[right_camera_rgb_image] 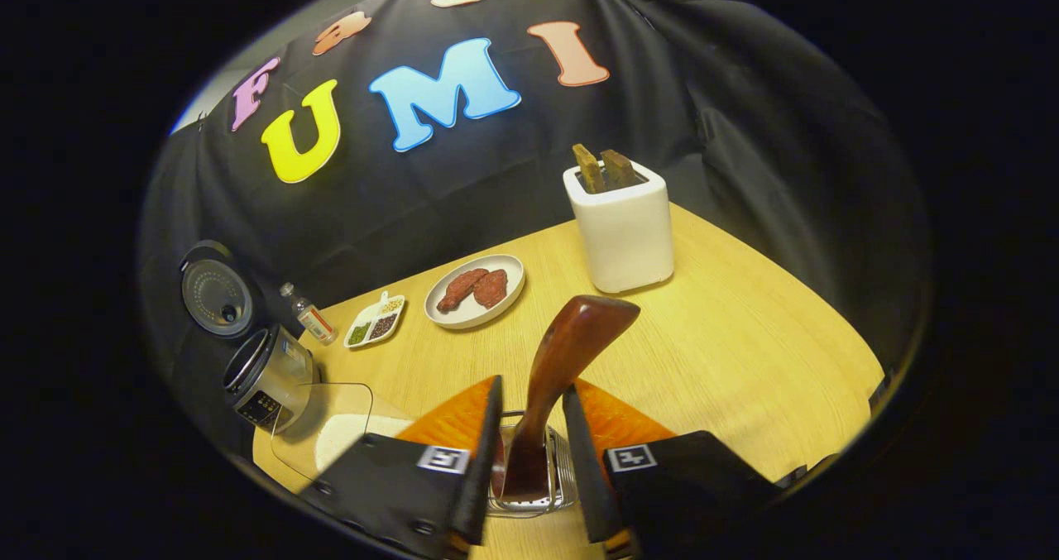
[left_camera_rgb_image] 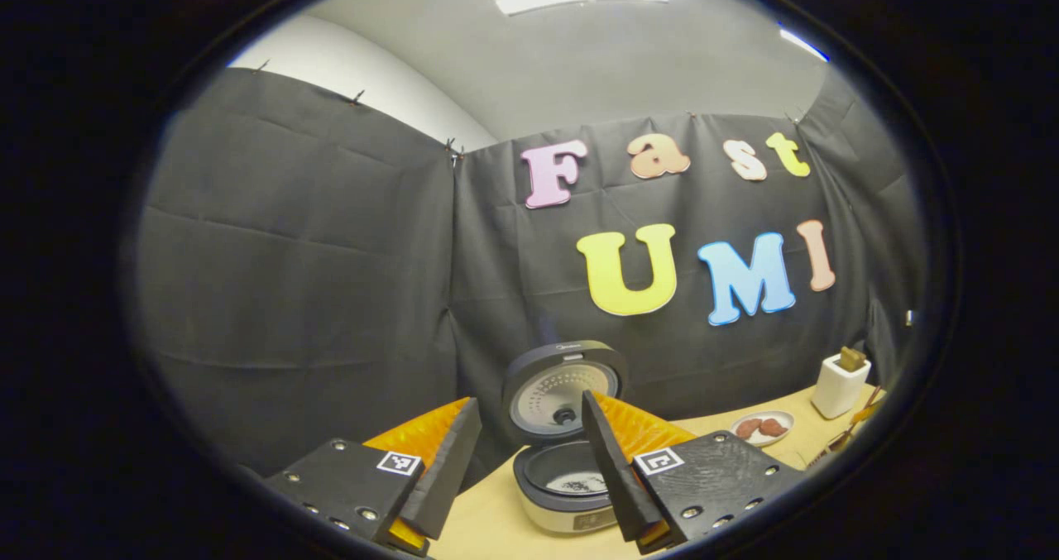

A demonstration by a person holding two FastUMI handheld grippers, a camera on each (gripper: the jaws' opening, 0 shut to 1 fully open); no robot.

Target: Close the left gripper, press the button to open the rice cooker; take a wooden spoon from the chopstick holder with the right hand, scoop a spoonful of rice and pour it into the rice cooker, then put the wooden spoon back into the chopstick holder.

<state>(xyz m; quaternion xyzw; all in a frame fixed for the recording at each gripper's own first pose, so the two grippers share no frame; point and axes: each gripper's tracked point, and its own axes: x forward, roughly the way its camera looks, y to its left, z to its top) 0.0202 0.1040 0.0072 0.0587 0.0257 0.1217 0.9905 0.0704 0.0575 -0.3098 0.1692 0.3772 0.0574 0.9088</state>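
Observation:
The rice cooker [left_camera_rgb_image: 567, 481] stands with its lid [left_camera_rgb_image: 556, 394] raised, and a little rice lies in its pot. My left gripper [left_camera_rgb_image: 530, 400] hovers in front of it, open, with nothing between the fingers. In the right gripper view the cooker [right_camera_rgb_image: 266, 376] is at the far left. The wooden spoon [right_camera_rgb_image: 563, 353] stands upright in the wire chopstick holder [right_camera_rgb_image: 558, 477]. My right gripper [right_camera_rgb_image: 534, 386] is open, its fingers on either side of the spoon's handle with a small gap on each side.
A clear container of white rice [right_camera_rgb_image: 335, 436] sits beside the cooker. Behind it are a small bottle [right_camera_rgb_image: 308, 313], a divided dish of beans [right_camera_rgb_image: 375, 320] and a plate with two meat pieces [right_camera_rgb_image: 474, 289]. A white box with two brown slices [right_camera_rgb_image: 625, 225] stands at the back.

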